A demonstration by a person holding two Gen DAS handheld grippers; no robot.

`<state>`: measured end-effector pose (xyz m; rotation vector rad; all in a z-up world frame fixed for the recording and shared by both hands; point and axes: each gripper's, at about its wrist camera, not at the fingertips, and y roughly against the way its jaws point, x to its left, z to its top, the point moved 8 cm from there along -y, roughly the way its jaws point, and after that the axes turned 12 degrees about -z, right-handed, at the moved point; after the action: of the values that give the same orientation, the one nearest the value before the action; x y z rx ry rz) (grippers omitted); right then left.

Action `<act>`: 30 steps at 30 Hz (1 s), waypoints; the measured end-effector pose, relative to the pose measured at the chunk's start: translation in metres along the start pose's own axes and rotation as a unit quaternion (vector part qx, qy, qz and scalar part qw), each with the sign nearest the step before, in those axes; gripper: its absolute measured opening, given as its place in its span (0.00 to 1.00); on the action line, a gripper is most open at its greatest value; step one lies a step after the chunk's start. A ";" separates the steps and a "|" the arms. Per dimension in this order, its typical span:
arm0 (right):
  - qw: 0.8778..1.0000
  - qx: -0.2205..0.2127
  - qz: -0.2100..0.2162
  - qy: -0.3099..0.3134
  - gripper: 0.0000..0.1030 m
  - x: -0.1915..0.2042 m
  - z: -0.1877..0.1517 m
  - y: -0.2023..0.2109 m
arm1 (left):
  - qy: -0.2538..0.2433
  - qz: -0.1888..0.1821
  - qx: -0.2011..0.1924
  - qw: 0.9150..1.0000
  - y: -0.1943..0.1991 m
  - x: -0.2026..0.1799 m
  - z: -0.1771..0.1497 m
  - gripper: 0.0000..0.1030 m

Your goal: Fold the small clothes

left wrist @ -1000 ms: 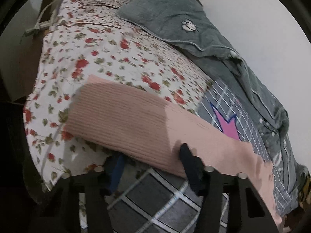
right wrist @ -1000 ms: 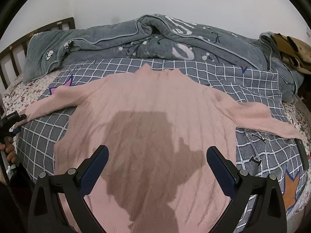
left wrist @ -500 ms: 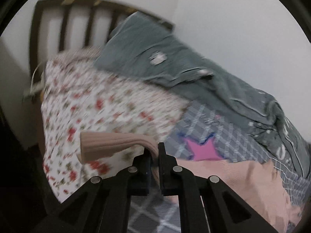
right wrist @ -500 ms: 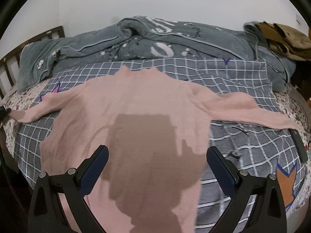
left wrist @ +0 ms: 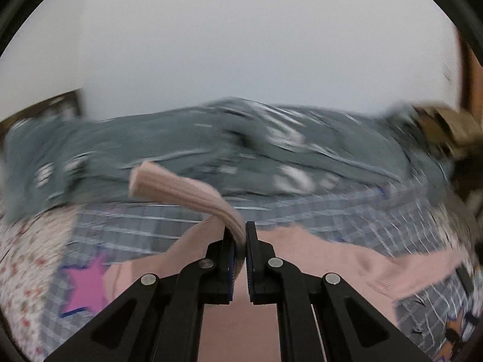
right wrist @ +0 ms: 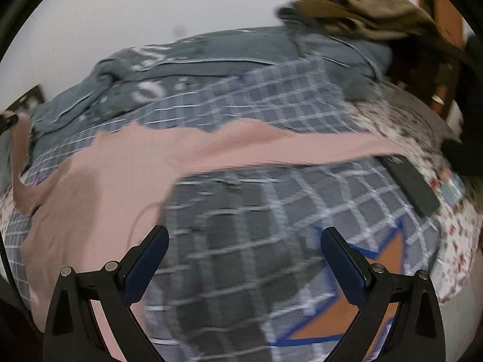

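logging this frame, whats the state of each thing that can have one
left gripper: shut on sleeve
right gripper: open, holding nothing
sleeve: lifted off the bed, pinched
sweater: body flat on the bed, other sleeve stretched out
quilt: rumpled
phone: lying flat

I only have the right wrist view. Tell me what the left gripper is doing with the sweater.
Observer: The left gripper is shut on the sweater's left sleeve, and the cuff end flops over above the fingertips.
Operator: Report where it is heading.
Observer: It points across the pink sweater body, toward the grey quilt.
Operator: Confirm the right sleeve.
Observer: From the left wrist view, it lies flat on the checked sheet; the right gripper is open above the sheet.
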<state>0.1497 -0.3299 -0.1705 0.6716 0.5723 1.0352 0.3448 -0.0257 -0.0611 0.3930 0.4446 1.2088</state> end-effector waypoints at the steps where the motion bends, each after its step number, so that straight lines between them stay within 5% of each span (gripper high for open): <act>1: 1.000 0.002 -0.012 -0.008 0.96 -0.016 -0.002 -0.003 | -0.022 -0.012 0.014 1.000 -0.019 -0.029 -0.007 0.07; 7: 0.998 0.016 -0.051 -0.037 0.96 -0.072 -0.016 -0.017 | -0.105 -0.075 0.127 0.983 -0.097 -0.144 -0.096 0.07; 11: 0.997 0.025 -0.059 -0.046 0.96 -0.088 -0.019 -0.028 | -0.122 -0.097 0.190 0.969 -0.112 -0.160 -0.145 0.14; 13: 0.997 0.022 -0.056 -0.046 0.96 -0.091 -0.016 -0.035 | -0.100 -0.105 0.184 0.972 -0.105 -0.150 -0.144 0.19; 15: 0.998 0.013 -0.050 -0.042 0.96 -0.089 -0.011 -0.039 | -0.060 -0.113 0.169 0.977 -0.095 -0.132 -0.133 0.45; 16: 0.998 0.007 -0.044 -0.040 0.96 -0.087 -0.007 -0.042 | -0.042 -0.112 0.155 0.981 -0.088 -0.120 -0.126 0.71; 17: 0.999 0.002 -0.037 -0.040 0.96 -0.085 -0.002 -0.046 | -0.029 -0.108 0.132 0.985 -0.081 -0.107 -0.118 0.77; 22: 0.999 -0.009 -0.001 -0.054 0.87 -0.083 0.020 -0.070 | -0.008 -0.064 0.083 0.994 -0.056 -0.040 -0.098 0.77; 24: 0.998 -0.004 0.003 -0.064 0.72 -0.086 0.026 -0.083 | 0.009 -0.042 0.073 0.996 -0.051 -0.008 -0.099 0.77; 30: 0.995 0.016 0.014 -0.095 0.58 -0.096 0.045 -0.127 | 0.063 -0.014 0.074 0.995 -0.060 0.054 -0.109 0.77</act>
<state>0.2164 -0.4717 -0.2234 0.7977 0.4157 0.9778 0.3510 0.0129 -0.1911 0.4376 0.6505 1.1811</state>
